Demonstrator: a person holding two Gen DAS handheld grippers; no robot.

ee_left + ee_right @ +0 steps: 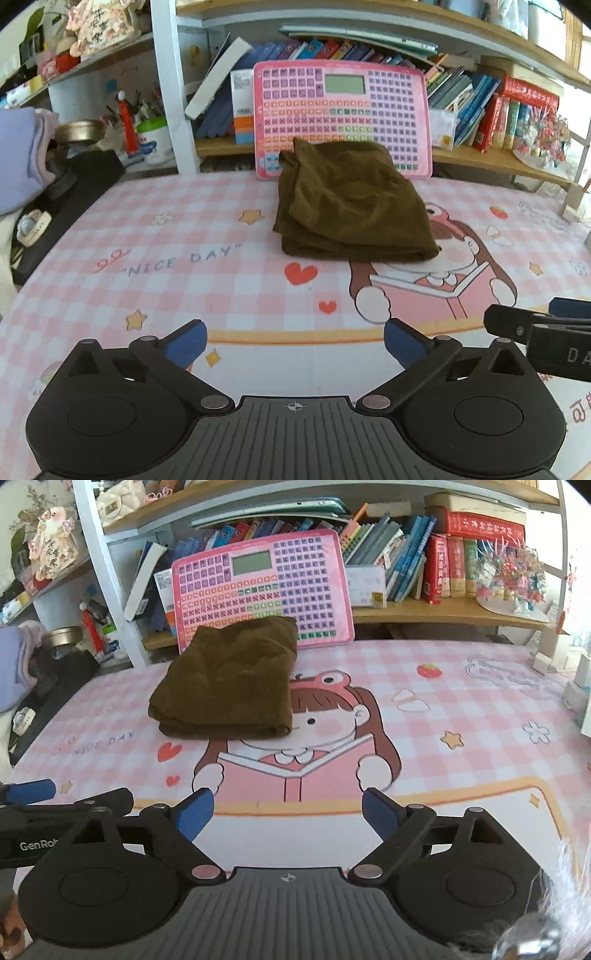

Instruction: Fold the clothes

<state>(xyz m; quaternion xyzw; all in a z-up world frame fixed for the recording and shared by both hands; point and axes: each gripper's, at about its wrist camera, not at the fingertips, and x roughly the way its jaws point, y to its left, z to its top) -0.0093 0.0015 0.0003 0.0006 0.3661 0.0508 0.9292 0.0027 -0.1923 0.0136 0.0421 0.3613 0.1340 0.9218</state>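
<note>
A brown garment (347,206) lies folded in a compact stack on the pink checked desk mat (184,240), far from both grippers. It also shows in the right wrist view (229,686), left of centre. My left gripper (295,341) is open and empty, low over the mat's near edge. My right gripper (287,814) is open and empty, also near the front. Each gripper shows at the other view's side edge.
A pink toy keyboard tablet (343,110) leans against the bookshelf right behind the garment. Books (509,110) fill the shelf. A lilac garment pile (18,158) and a black object (66,206) sit at the left. Small white boxes (576,679) stand at the right.
</note>
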